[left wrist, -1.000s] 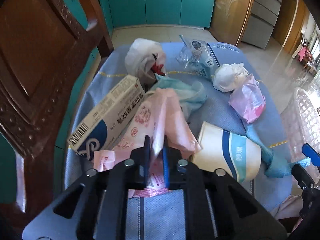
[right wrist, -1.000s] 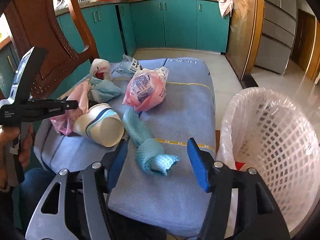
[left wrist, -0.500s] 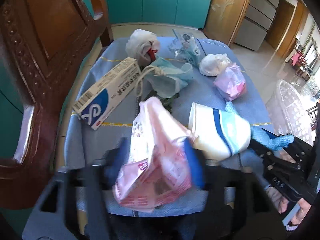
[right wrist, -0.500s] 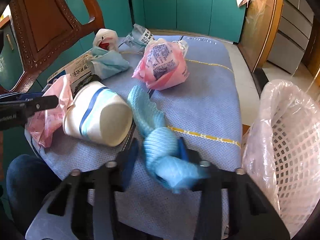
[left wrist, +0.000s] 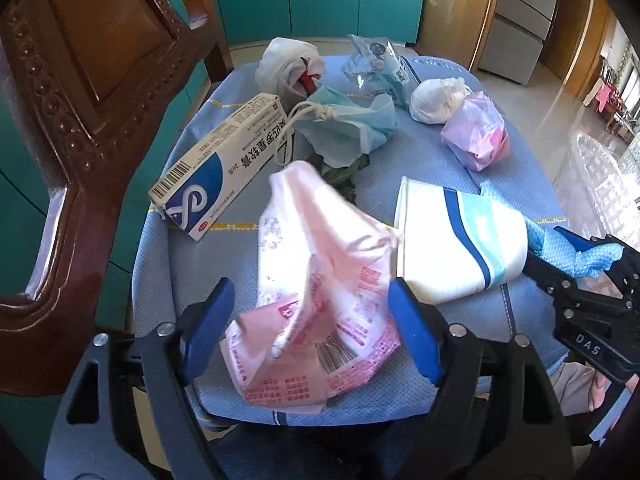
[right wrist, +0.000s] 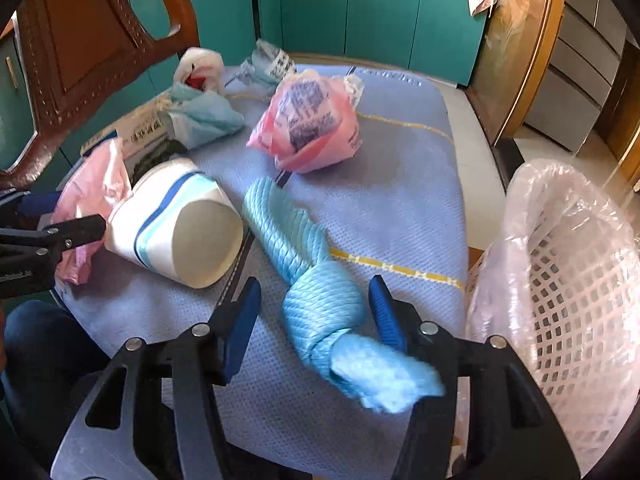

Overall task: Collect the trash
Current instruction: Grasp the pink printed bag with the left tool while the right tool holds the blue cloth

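The left claw (left wrist: 308, 324) stood wide open over the near edge of the blue-clothed surface (left wrist: 420, 168), its blue pads well apart. Between them lay a crumpled pink wrapper (left wrist: 320, 300) with red print; neither pad seemed to press on it, though its edges came close to both. Just beside the wrapper, to its right, a white paper cup (left wrist: 452, 244) with blue bands lay on its side.

The right claw (right wrist: 316, 312) was likewise open, its pads either side of a knotted light-blue cloth (right wrist: 316, 292), which stretched from near the cup toward the claw. The cloth's loose end was blurred, and I could not tell whether the right-hand pad was touching it.

Farther back on the surface sat more rubbish: a long medicine box (left wrist: 224, 164), a blue face mask (left wrist: 348, 128) just beside it, a white plastic bag (left wrist: 288, 64) with something red inside, a clear printed packet (left wrist: 376, 68), a white bundle (left wrist: 436, 100) and a pink plastic bag (left wrist: 476, 136) touching it. A carved wooden chair (left wrist: 80, 120) stood at the left. A white lattice basket (right wrist: 568, 288) lined with thin plastic stood just off the right edge of the surface.
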{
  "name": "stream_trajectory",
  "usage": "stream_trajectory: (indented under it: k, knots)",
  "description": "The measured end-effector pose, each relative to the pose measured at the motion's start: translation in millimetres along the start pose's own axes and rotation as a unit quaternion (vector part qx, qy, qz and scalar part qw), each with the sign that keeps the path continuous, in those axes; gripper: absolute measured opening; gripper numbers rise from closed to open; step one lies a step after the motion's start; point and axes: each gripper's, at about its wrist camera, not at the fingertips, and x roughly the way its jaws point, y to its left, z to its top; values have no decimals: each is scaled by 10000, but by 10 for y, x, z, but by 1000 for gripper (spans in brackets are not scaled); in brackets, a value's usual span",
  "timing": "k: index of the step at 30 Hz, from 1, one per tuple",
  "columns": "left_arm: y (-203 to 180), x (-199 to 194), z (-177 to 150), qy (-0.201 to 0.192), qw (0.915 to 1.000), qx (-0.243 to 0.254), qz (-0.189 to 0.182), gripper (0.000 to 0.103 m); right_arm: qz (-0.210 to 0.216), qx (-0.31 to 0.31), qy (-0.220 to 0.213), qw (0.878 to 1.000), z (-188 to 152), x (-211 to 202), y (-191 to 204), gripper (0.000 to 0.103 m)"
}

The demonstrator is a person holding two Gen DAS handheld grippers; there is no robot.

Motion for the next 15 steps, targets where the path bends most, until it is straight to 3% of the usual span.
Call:
stream_trajectory:
  k: [15]
  knots:
    - [-94, 50, -65, -75, 9994, 187, 277, 83, -98, 124, -31, 9999, 9, 35, 58, 56]
